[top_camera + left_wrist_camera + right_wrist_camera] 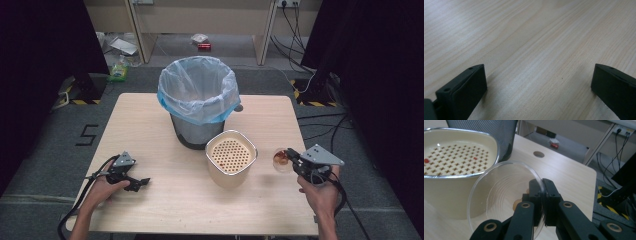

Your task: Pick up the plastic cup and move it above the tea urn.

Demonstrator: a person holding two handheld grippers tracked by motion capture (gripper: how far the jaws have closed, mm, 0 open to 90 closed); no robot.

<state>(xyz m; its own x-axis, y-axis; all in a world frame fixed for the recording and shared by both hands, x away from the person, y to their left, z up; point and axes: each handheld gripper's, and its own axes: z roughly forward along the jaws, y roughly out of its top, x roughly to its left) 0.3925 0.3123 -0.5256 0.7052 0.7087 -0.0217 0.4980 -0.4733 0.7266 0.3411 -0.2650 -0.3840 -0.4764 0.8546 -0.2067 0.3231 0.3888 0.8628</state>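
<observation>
Your right tool [541, 202] is clamped on the rim of a clear glass dish [499, 195]; both jaws press together on the thin glass edge. The dish stands tilted, its open face turned toward the camera on that tool, and a brownish smear sits near its bottom. From the high view, right tool [295, 159] holds the dish [281, 159] off the table, just right of the cream container [231, 159] and apart from it.

Your left tool [536, 85] has its jaws standing wide apart, nothing between them, bare wood grain below. In the high view the left tool [135, 182] lies low at the table's [150, 120] near-left part, your hand [102, 190] wrapped round it, cable trailing off the front edge.

Outward from the dish: the cream container has a metal rim and a perforated insert [451, 157] set inside it; two small red bits lie on the insert. Behind it, touching or nearly so, stands the mesh waste bin [197, 100] lined with a pale blue bag folded over its rim. A round hole [538, 154] shows in the table top past the bin.

Beyond the table: grey floor, cables at right, a green item [119, 70] and a red item [203, 46] on the floor at the far side.
</observation>
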